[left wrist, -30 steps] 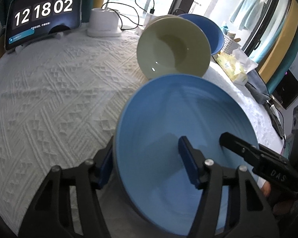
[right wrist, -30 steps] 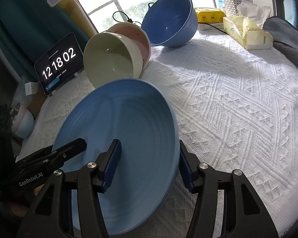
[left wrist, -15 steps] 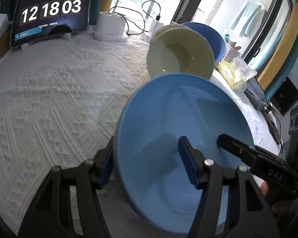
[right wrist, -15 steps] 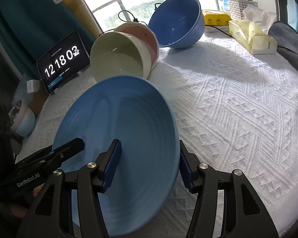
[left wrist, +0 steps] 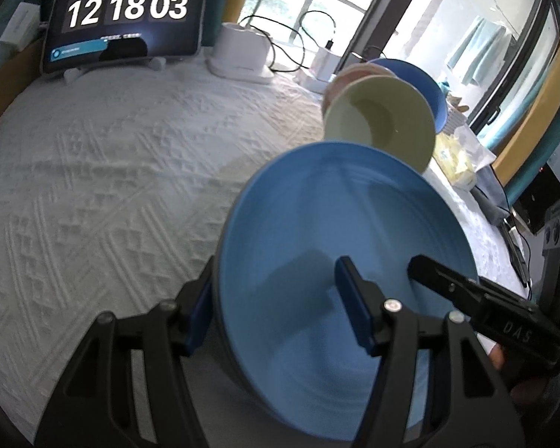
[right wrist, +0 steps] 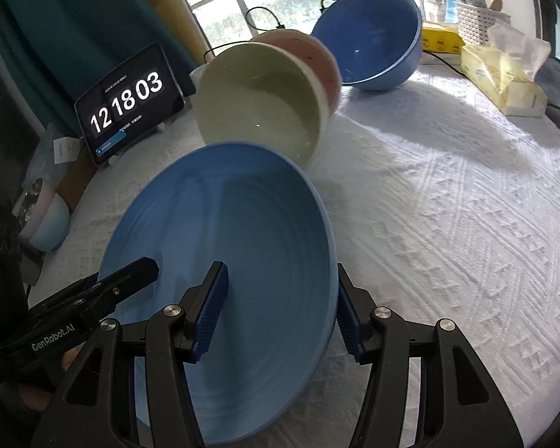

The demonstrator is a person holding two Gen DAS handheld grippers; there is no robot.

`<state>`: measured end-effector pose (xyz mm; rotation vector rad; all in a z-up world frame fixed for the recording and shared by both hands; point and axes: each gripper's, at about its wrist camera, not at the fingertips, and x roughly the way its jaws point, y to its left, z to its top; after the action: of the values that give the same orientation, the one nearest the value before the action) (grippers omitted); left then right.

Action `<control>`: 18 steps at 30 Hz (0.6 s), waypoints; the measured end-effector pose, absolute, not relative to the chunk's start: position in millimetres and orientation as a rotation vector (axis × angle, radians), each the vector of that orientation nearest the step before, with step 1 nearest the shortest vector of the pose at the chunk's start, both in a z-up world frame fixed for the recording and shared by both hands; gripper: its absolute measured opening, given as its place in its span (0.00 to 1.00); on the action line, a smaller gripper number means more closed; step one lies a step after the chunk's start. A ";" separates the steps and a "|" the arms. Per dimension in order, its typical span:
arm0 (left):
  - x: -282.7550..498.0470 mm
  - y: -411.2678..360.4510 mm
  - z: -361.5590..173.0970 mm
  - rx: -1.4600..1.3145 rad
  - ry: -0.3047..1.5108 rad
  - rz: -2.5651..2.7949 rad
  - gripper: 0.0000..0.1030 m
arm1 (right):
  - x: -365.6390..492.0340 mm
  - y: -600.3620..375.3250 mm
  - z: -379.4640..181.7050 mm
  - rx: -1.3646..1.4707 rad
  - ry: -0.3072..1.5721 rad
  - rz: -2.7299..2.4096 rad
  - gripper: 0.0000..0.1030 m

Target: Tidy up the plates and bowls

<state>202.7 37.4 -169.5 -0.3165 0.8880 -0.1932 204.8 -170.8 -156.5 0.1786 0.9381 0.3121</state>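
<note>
blue plate point(left wrist: 317, 224) rim between both grippers' pads (tilted).

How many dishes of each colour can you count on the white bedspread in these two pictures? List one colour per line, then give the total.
Light blue plate: 1
Dark blue bowl: 1
Cream bowl: 1
Pink bowl: 1
Total: 4 dishes

Tilted light-blue plate point(left wrist: 317, 224) (bowls point(right wrist: 257, 108) behind)
</note>
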 end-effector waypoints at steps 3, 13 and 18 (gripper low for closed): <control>204.6 46.6 -169.6 -0.330 0.884 -0.185 0.60 | 208.0 -161.7 -156.4 0.166 0.943 0.319 0.57; 210.1 75.9 -169.0 -0.347 0.878 -0.152 0.60 | 219.5 -128.5 -156.1 0.140 0.956 0.348 0.57; 213.6 90.8 -168.5 -0.360 0.875 -0.130 0.60 | 226.8 -109.5 -156.9 0.128 0.963 0.369 0.57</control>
<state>213.6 90.8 -168.5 -0.3598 0.8752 -0.1296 226.8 -109.5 -156.9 0.1281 0.9626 0.3686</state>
